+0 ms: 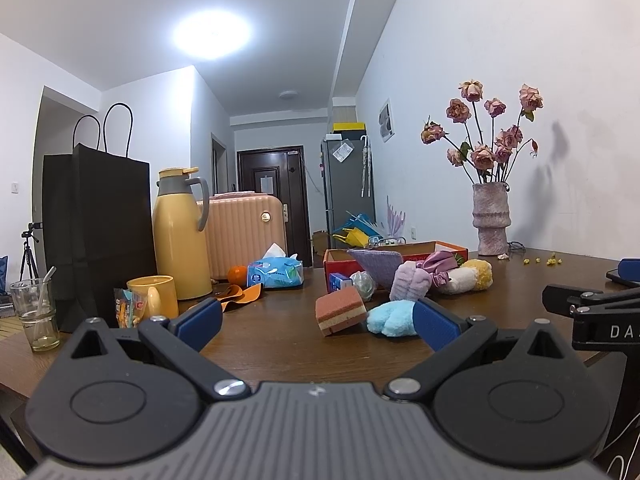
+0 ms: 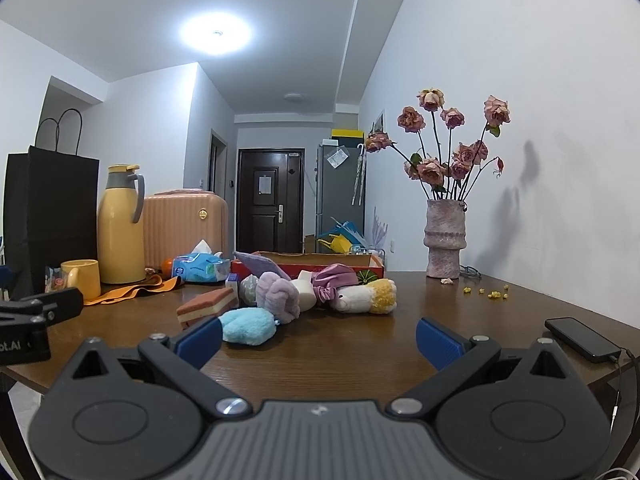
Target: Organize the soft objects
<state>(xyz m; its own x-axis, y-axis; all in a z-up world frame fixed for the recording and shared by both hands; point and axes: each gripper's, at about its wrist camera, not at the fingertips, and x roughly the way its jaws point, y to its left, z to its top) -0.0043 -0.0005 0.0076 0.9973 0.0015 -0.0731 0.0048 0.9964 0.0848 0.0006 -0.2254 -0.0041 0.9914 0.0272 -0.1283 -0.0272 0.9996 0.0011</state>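
My left tongs [image 1: 318, 326] are spread wide over the brown wooden table [image 1: 280, 344], blue pads apart and nothing between them. My right tongs [image 2: 318, 340] are just as wide and also hold nothing.

Going from the left I count one tall black paper bag with two loop handles [image 1: 98, 232]; what it holds I cannot tell. In front of it stands one clear drinking glass [image 1: 34, 312] with a pale straw-like stick leaning in it. Next come one yellow ceramic mug [image 1: 154, 296], one yellow thermos jug with a grey handle [image 1: 180, 236], one orange fruit [image 1: 238, 274], one flat orange cloth [image 1: 244, 296] and one blue soft pack of tissues [image 1: 274, 274] with a white sheet poking out of the top.

The soft things lie in a loose heap at mid-table, near the front of one shallow red cardboard box [image 1: 444, 250]. I count one orange-and-cream layered sponge [image 1: 340, 312], tilted on an edge, one light blue plush piece [image 1: 390, 320] just beside my left tongs' right pad, one lilac plush piece [image 1: 412, 286], one pink satin scrunchie [image 1: 438, 264] and one white-and-yellow plush toy [image 1: 470, 278]. A folded purple cloth [image 1: 378, 264] leans over the box's front wall. The rest of the box's contents are hidden.

At the wall stands one pinkish ribbed vase of dried pink roses [image 1: 490, 220]. Far right, one black phone [image 2: 582, 338] lies flat with a cable plugged in.
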